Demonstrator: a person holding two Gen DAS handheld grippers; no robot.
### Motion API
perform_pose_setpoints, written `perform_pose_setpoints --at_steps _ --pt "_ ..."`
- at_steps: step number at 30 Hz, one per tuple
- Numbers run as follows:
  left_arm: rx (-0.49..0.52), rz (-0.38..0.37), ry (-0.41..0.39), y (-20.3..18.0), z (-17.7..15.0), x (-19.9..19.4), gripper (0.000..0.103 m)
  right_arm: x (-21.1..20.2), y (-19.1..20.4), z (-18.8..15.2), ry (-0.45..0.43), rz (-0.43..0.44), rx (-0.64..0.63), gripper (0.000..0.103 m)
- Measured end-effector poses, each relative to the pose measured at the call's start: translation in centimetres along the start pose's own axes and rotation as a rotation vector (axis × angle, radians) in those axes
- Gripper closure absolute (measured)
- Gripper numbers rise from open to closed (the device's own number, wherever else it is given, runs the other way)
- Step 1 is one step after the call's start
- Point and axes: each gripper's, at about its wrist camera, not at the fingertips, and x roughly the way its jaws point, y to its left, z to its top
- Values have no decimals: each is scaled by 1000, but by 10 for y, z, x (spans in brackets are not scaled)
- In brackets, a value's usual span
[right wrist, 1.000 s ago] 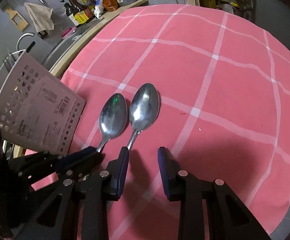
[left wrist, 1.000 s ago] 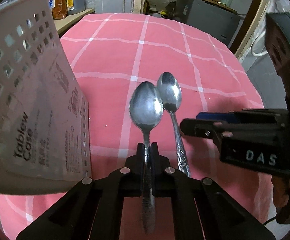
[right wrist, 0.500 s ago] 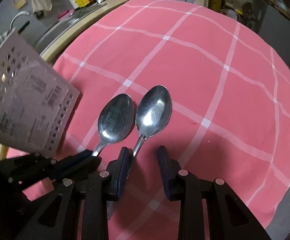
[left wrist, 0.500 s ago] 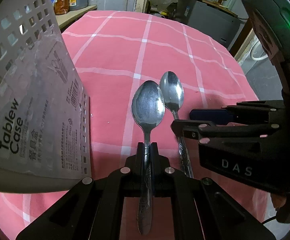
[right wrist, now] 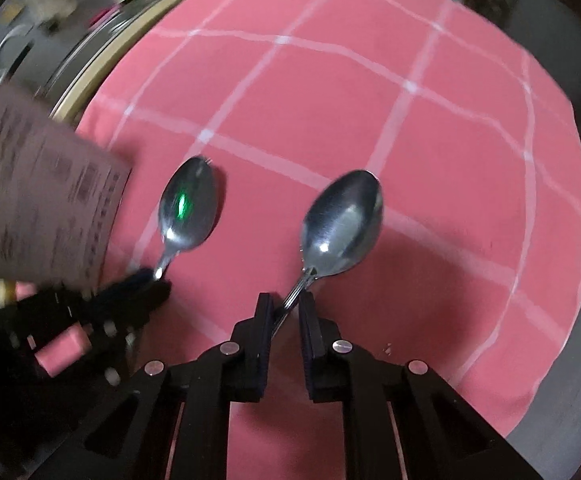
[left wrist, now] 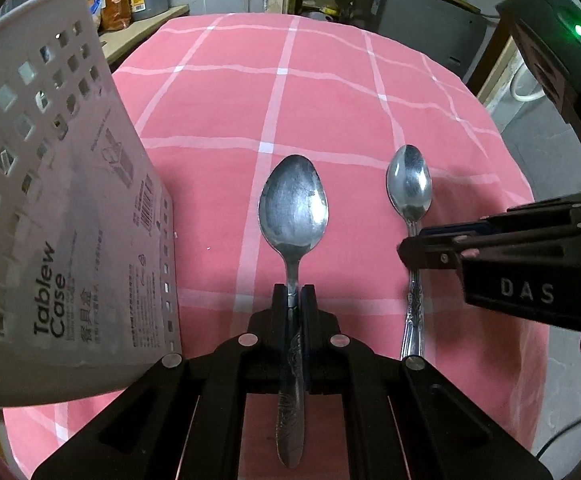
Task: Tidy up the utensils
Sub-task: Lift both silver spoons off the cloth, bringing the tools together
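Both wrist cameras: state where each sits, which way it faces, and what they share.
Left wrist: on the left gripper, looking steeply down along its fingers, which are shut on a spoon; holder at left, right gripper at right edge.
Right wrist: on the right gripper, looking steeply down; its jaws are closing around the second spoon; left gripper at lower left; blurred.
Shared: both spoons, the holder, the pink checked tablecloth, and each other's gripper.
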Motion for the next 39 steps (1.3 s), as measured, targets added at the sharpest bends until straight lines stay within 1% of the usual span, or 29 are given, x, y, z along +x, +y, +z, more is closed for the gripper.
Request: perform_pose_setpoints --at_steps 2,3,8,11,12,13,15,17,18,19,20,22,23,24,26,27,28,30,32,33,35,37,38,39 --pt "0 3 2 0 0 1 100 -1 0 -3 -25 -8 0 91" --pt "4 5 2 -1 0 1 100 -1 1 -6 -43 -9 -27 91" --pt "14 15 5 -2 1 2 100 -8 -1 -21 -47 -23 -85 94" --pt "10 -12 12 -3 -2 1 100 -13 -4 -30 -29 -2 -93 98" --pt "17 -19 17 -5 -5 0 100 -16 -5 -37 -19 1 -107 102" --pt "23 -32 26 -9 -8 -1 100 -15 -7 -44 3 -29 -125 102" --pt "30 -56 45 -15 -14 -4 100 -17 -15 -59 2 -12 -133 102" --pt "21 -90 71 -20 -23 -9 100 -21 -27 -69 14 36 -78 102" --pt "16 -100 79 -21 -27 -10 100 -23 -36 -74 10 77 -19 102" --pt "13 -102 83 -21 -29 -12 100 -22 -42 -78 1 97 16 102" --pt "4 -105 82 -20 -30 -13 100 -24 -50 -80 -21 135 83 101" --pt "-21 -117 86 -16 -30 -13 100 -24 -57 -80 -44 193 177 97" --pt "-27 -120 92 -15 -29 -13 100 -23 -57 -78 -52 209 203 92" --pt "-28 -117 99 -15 -28 -13 100 -23 -58 -76 -63 221 227 84" --pt "-28 -112 106 -16 -26 -13 100 -23 -53 -63 -74 211 234 80" --pt "-28 -111 107 -16 -25 -14 100 -20 -49 -59 -73 192 231 80" --pt "-29 -112 107 -16 -25 -15 100 -16 -44 -48 -75 172 228 80" --pt "-38 -120 108 -16 -26 -17 100 -16 -39 -44 -73 133 212 80" --pt "-63 -144 112 -11 -26 -17 100 -14 -31 -34 -72 86 177 78" --pt "-75 -158 114 -9 -25 -16 100 -6 -16 -28 -65 64 161 75" --pt "-92 -190 121 -3 -26 -17 100 -3 -4 -26 -56 7 93 74" --pt "-91 -197 127 -3 -27 -18 100 0 2 -31 -66 -80 -9 86" --pt "-85 -195 127 -4 -28 -19 100 1 2 -33 -67 -82 -32 88" --pt "-80 -193 127 -4 -28 -19 100 1 -1 -33 -60 -74 -31 92"
